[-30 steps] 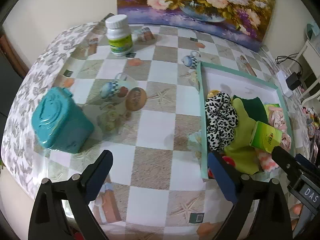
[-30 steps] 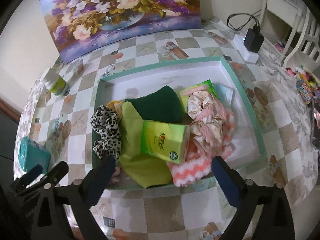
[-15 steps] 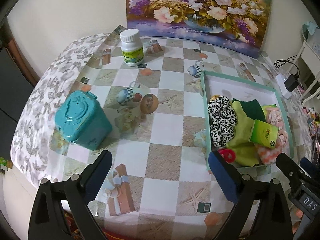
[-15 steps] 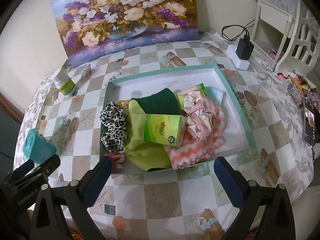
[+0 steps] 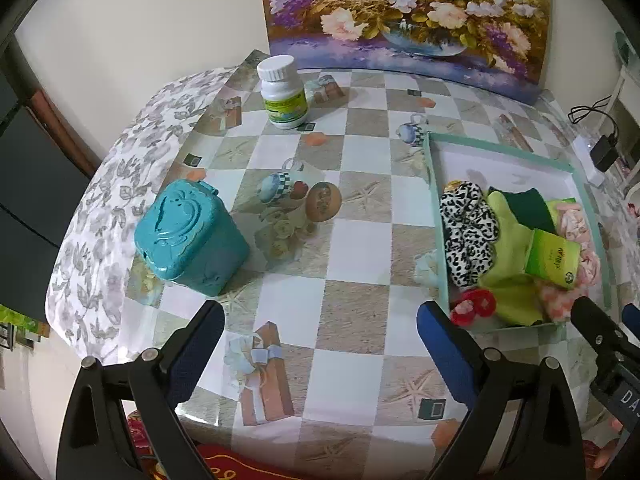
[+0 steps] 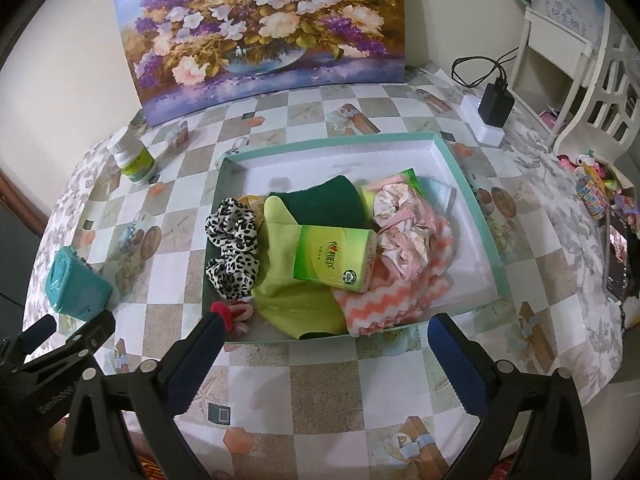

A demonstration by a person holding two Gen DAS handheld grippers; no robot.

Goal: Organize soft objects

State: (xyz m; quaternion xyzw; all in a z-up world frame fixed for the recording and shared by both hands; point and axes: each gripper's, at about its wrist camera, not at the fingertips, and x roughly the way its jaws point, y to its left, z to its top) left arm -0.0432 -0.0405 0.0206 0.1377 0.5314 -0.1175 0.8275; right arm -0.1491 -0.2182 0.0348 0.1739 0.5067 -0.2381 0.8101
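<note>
On the left side of the table (image 5: 360, 248) sits a blue-green tub (image 5: 188, 236) with its lid on. Far behind it, near the wall, stands a white bottle (image 5: 282, 92) with a green label. A big flower painting (image 6: 260, 28) leans on the wall at the far edge.

The left gripper (image 5: 320, 344) hangs over the near edge of the table. Its jaws are wide apart and hold nothing.

To the right lies a flat tray (image 6: 472, 184) with a green rim. The soft things are all in it, piled in its near half. At the left of the pile is a black-and-white spotted scrunchie (image 6: 234, 248). Just near of it, in the tray's near left corner, is a red scrunchie (image 6: 226, 314); it looks partly hidden behind a jaw, so its shape is hard to tell. Next comes a light green cloth (image 6: 296, 292), with a dark green cloth (image 6: 324, 202) just behind it. A green tissue pack (image 6: 334, 258) lies on top of the cloths. Right of that is a pale pink scrunchie (image 6: 400, 216), resting on a pink-and-white wavy cloth (image 6: 396, 296).

The right gripper (image 6: 326, 342) hangs just in front of the tray's near rim. Its jaws are wide apart too, with nothing between them.

Far right, a black charger (image 6: 496, 106) sits in a white power strip.
</note>
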